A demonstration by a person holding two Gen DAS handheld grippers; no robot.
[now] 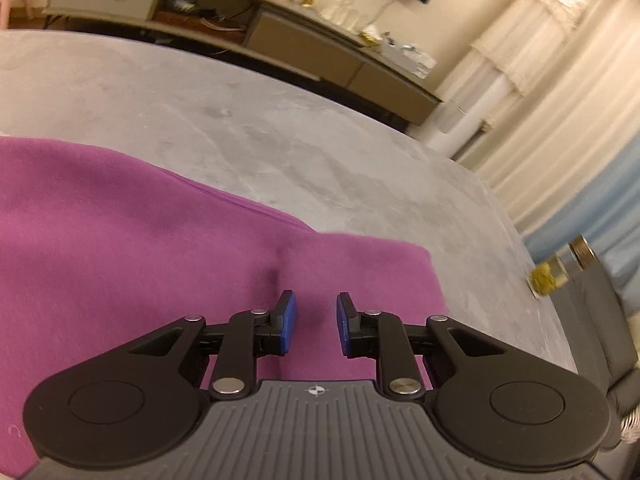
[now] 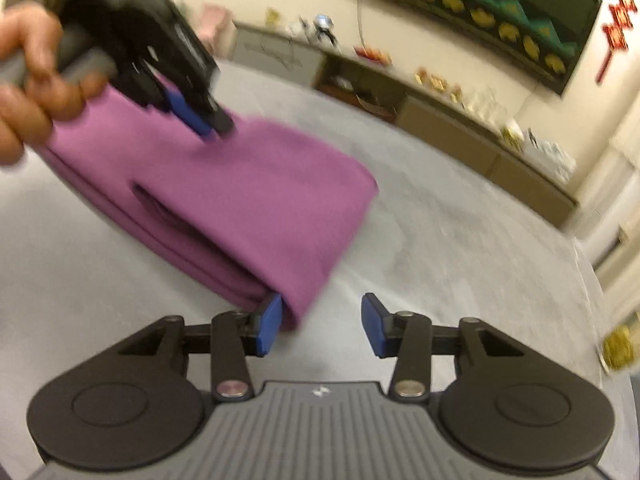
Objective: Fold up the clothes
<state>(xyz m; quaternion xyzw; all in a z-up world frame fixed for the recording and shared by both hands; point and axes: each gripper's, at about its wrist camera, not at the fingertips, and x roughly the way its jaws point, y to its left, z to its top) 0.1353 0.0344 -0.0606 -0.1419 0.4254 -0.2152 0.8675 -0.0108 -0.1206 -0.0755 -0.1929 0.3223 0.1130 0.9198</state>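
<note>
A purple garment [image 1: 120, 248] lies folded into a thick stack on the grey table [image 1: 240, 120]. In the left wrist view my left gripper [image 1: 316, 312] hovers low over its right end, blue pads a little apart, with only flat cloth showing in the gap. The right wrist view shows that same left gripper [image 2: 206, 126], held by a hand [image 2: 28, 80], with its tips down on the top of the garment [image 2: 240, 200]. My right gripper [image 2: 322, 320] stands open at the near corner of the stack. That corner lies just inside its left pad [image 2: 268, 326], and the right pad is well clear of it.
A small jar with yellow contents [image 1: 546, 276] [image 2: 618, 348] stands near the table's right edge. A dark chair back [image 1: 592, 312] sits just beyond that edge. A long low cabinet [image 1: 280, 36] runs along the far wall, with curtains [image 1: 560, 100] to the right.
</note>
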